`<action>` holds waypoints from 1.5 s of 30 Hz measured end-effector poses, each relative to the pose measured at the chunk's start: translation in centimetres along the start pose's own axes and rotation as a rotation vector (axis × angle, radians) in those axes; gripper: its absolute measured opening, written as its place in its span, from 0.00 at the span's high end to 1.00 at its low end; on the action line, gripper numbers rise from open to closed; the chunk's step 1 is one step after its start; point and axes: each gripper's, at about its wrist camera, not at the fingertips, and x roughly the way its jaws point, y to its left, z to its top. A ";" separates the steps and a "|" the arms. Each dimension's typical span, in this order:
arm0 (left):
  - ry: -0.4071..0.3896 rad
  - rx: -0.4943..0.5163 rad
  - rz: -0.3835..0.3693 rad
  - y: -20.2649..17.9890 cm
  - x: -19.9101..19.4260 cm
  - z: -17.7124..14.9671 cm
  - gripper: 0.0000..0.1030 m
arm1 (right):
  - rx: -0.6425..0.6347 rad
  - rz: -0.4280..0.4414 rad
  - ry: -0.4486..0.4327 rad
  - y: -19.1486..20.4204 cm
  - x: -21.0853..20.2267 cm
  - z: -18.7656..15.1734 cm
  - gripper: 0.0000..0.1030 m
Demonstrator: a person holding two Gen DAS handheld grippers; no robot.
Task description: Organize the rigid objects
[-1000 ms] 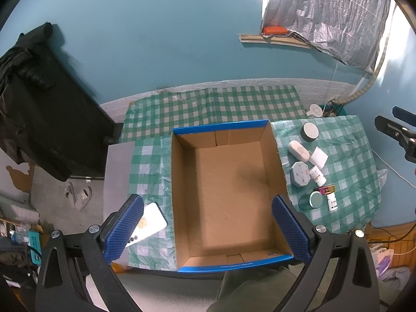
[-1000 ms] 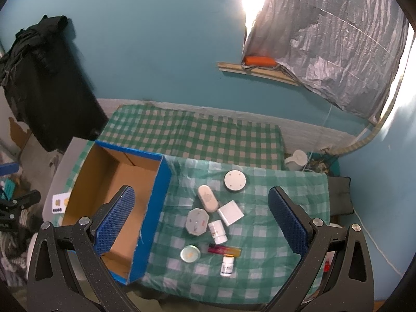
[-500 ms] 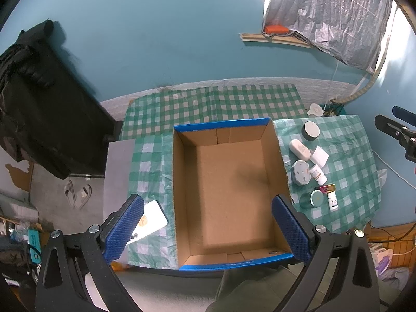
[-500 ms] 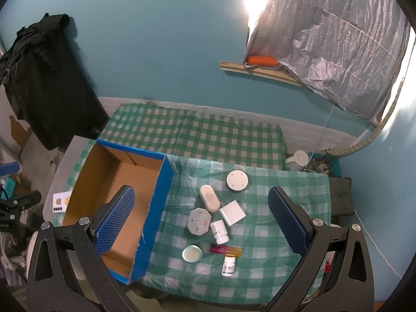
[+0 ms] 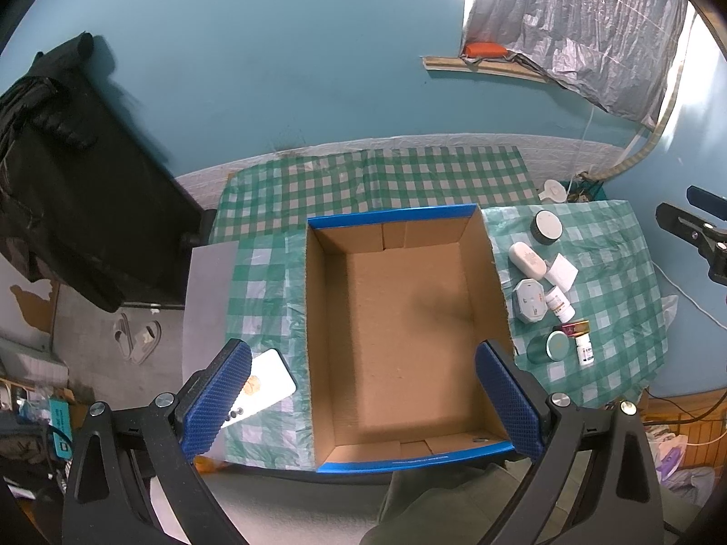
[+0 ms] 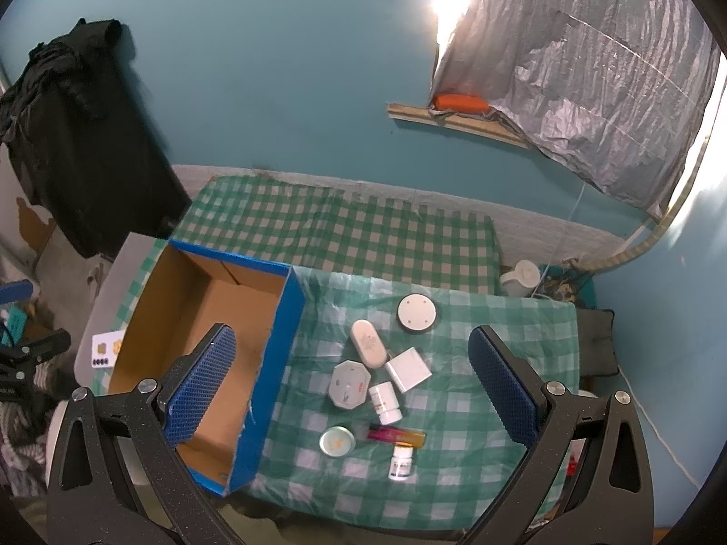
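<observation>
An empty cardboard box (image 5: 404, 318) with a blue rim (image 6: 277, 363) sits on a green checked tablecloth. To its right lies a cluster of small items: a round white puck (image 6: 415, 313), an oval white case (image 6: 368, 344), a white square block (image 6: 408, 369), an octagonal tin (image 6: 348, 383), two white pill bottles (image 6: 385, 404) (image 6: 401, 456), a round teal-lidded jar (image 6: 336, 441) and a pink-and-gold tube (image 6: 396, 436). My left gripper (image 5: 363, 399) hovers open high above the box. High over the items, my right gripper (image 6: 350, 386) is open too. Both are empty.
A white phone (image 5: 266, 381) lies on the cloth left of the box, near a bare grey table part (image 5: 206, 290). Black clothing (image 5: 68, 172) hangs at the left. A white jug (image 6: 522, 278) stands on the floor behind the table's right end, by the blue wall.
Both views have shifted only slightly; the box sits a touch higher in the left wrist view. No object on the table has moved.
</observation>
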 end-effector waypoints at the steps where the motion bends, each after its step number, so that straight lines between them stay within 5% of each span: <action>1: 0.001 0.000 0.000 0.0 0.0 0.0 0.03 | -0.001 0.000 0.001 0.0 0.0 0.0 0.01; 20: 0.015 -0.006 0.000 0.9 0.3 -0.4 0.03 | -0.008 0.002 0.012 0.2 0.4 0.3 0.01; 45: 0.204 -0.056 -0.028 7.0 10.1 -5.1 0.03 | -0.040 0.020 0.203 -1.1 10.5 -5.7 0.02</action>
